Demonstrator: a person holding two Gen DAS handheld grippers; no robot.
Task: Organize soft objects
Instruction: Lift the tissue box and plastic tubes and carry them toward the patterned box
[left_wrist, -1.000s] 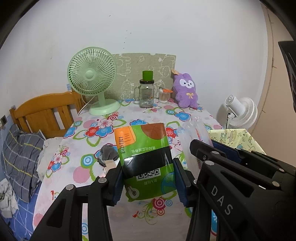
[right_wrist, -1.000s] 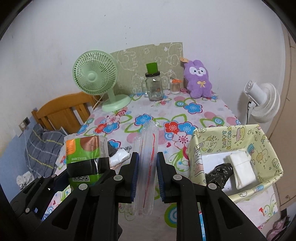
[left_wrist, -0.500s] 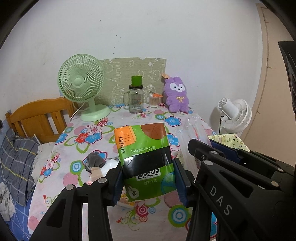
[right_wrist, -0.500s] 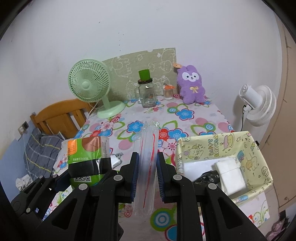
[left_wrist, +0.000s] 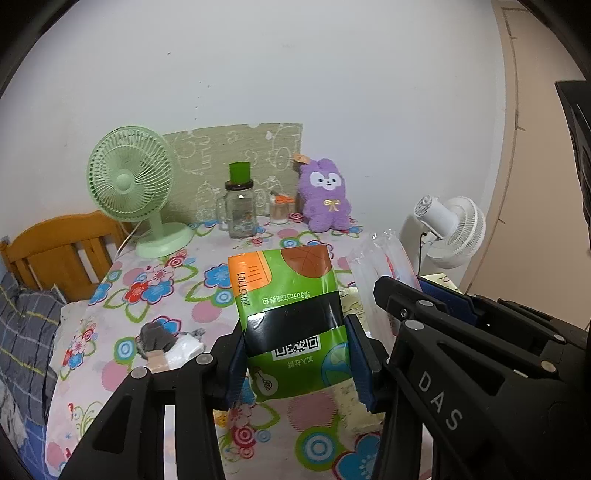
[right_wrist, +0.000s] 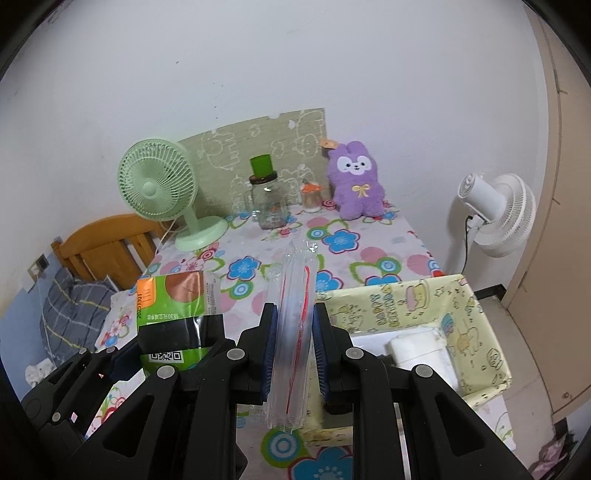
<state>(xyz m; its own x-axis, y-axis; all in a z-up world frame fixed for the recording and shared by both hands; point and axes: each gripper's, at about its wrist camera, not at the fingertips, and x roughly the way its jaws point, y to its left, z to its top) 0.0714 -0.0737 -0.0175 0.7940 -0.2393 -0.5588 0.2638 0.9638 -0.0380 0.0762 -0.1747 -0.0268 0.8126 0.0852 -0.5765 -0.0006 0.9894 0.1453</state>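
My left gripper (left_wrist: 295, 354) is shut on a green pouch (left_wrist: 291, 295) with an orange corner, a black band and a QR code, held upright above the flowered table (left_wrist: 155, 280). In the right wrist view my right gripper (right_wrist: 293, 343) is shut on a flat clear plastic pack (right_wrist: 295, 295) with a red line, standing on edge. Its tips hang over the left rim of a yellow fabric box (right_wrist: 476, 321), where a white folded pack (right_wrist: 417, 349) lies. A grey sock and white cloth pieces (left_wrist: 162, 341) lie on the table to the left. A purple plush (right_wrist: 356, 184) sits at the back.
A green desk fan (left_wrist: 129, 184), a glass jar with a green lid (left_wrist: 240, 210) and a small cup stand along the back wall. A white fan (right_wrist: 495, 214) stands beyond the table's right edge. A wooden bed frame (left_wrist: 59, 251) and a checked pillow are at the left.
Both grippers have drawn back and to the right with their loads, so the yellow box now lies closer under the right gripper. Neither grip has changed.
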